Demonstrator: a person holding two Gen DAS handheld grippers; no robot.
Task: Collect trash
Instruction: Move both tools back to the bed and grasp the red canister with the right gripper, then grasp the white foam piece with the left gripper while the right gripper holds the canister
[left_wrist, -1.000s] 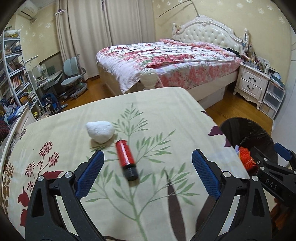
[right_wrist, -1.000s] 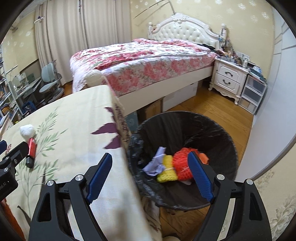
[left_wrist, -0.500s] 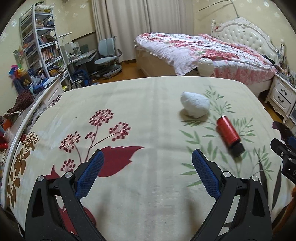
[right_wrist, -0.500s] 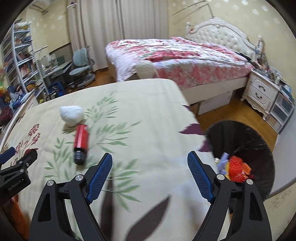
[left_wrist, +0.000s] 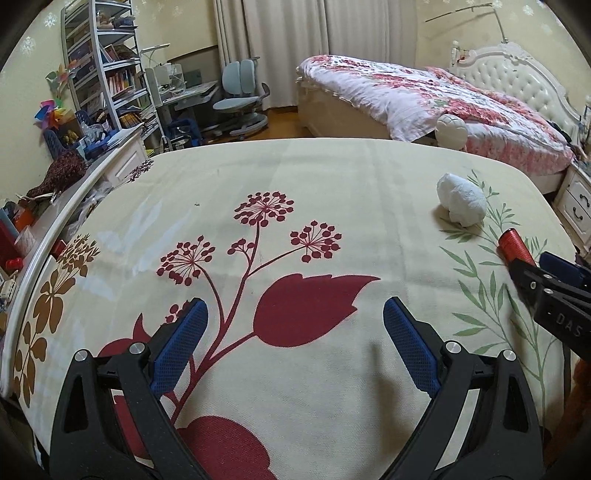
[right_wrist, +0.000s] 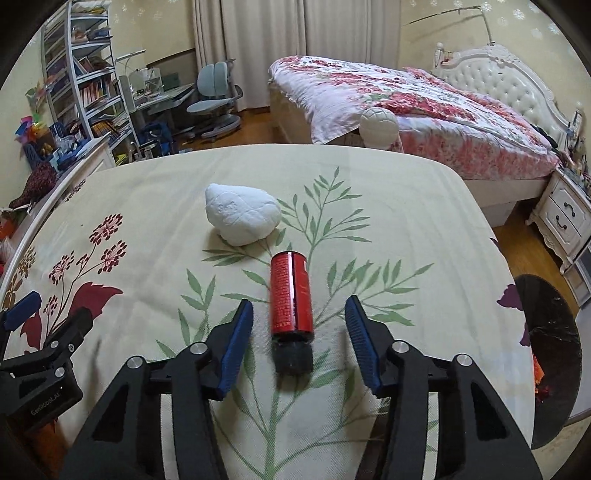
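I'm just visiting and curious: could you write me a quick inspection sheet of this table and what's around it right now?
Surface: table under a cream cloth printed with leaves and red flowers.
Job's things: red tube with black cap lying flat; crumpled white tissue wad just beyond it; black-lined trash bin on the floor off the table's right edge, something orange inside.
Clutter: nothing seen on the cloth besides those.
Grippers: right tool open, fingers either side of the tube, not touching it; left tool open over bare cloth.
Cables: nothing seen.
Surroundings: bed with floral quilt, bookshelf, desk chair, nightstand.
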